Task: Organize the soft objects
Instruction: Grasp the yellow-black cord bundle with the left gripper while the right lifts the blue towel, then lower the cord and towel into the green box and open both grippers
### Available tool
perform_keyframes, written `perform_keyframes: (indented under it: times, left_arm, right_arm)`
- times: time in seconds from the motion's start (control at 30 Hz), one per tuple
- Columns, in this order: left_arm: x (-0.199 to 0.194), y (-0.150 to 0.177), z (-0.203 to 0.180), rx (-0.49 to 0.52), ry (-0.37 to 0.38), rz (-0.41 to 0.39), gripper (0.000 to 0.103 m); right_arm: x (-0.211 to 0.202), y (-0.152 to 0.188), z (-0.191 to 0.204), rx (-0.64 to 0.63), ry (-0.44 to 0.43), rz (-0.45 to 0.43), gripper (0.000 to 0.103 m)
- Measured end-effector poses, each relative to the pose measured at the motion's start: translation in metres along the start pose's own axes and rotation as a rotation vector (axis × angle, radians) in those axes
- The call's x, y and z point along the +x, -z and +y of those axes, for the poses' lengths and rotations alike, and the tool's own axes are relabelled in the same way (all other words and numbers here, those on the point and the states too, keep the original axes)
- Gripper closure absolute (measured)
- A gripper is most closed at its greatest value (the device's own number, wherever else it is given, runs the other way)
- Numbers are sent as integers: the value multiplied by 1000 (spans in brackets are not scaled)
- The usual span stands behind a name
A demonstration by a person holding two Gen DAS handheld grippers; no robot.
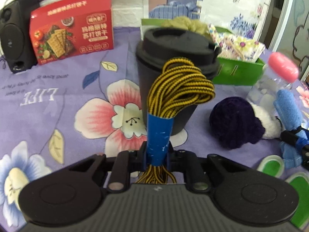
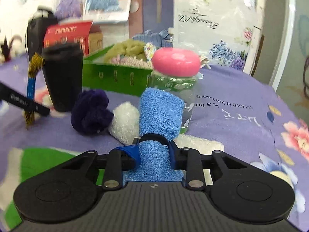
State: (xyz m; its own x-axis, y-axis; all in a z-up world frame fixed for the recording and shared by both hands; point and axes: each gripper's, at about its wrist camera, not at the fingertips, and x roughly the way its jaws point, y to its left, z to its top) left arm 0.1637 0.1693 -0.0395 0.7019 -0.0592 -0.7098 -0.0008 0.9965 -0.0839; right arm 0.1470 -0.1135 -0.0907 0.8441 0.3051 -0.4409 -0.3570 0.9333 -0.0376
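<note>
My left gripper (image 1: 157,150) is shut on a yellow-and-black cord bundle (image 1: 179,89) with a blue wrap, held upright in front of a black lidded cup (image 1: 173,58). My right gripper (image 2: 154,150) is shut on a rolled blue towel (image 2: 160,114), held upright; the towel also shows in the left wrist view (image 1: 288,108). A dark purple fuzzy ball (image 1: 235,121) (image 2: 90,114) and a white fluffy cloth (image 2: 125,123) lie on the tablecloth. A green box (image 1: 237,73) (image 2: 115,77) behind holds an olive scrunchie (image 2: 125,50) and other soft pieces.
A clear jar with a pink lid (image 2: 176,61) stands right behind the blue towel. A red cracker box (image 1: 71,27) and a black speaker (image 1: 13,32) stand at the back left. Green-and-white shapes (image 1: 272,164) lie near the front. A floral purple cloth (image 1: 58,96) covers the table.
</note>
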Motion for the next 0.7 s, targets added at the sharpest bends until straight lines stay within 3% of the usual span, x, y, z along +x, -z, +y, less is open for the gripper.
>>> perform_keyframes:
  times: [0.2, 0.43, 0.57, 0.7]
  left_arm:
    - [-42, 7, 1, -9, 17, -42, 88]
    - [-67, 0, -9, -9, 42, -47, 88]
    - [-81, -35, -14, -8, 84, -70, 88]
    - [-84, -98, -18, 8, 99, -120, 88]
  right_arm:
    - [-27, 3, -15, 182, -144, -49, 91]
    - [-62, -16, -2, 148, -191, -144, 91]
    - [-69, -58, -1, 77, -216, -220, 91]
    - [-38, -119, -12, -10, -215, -243, 90]
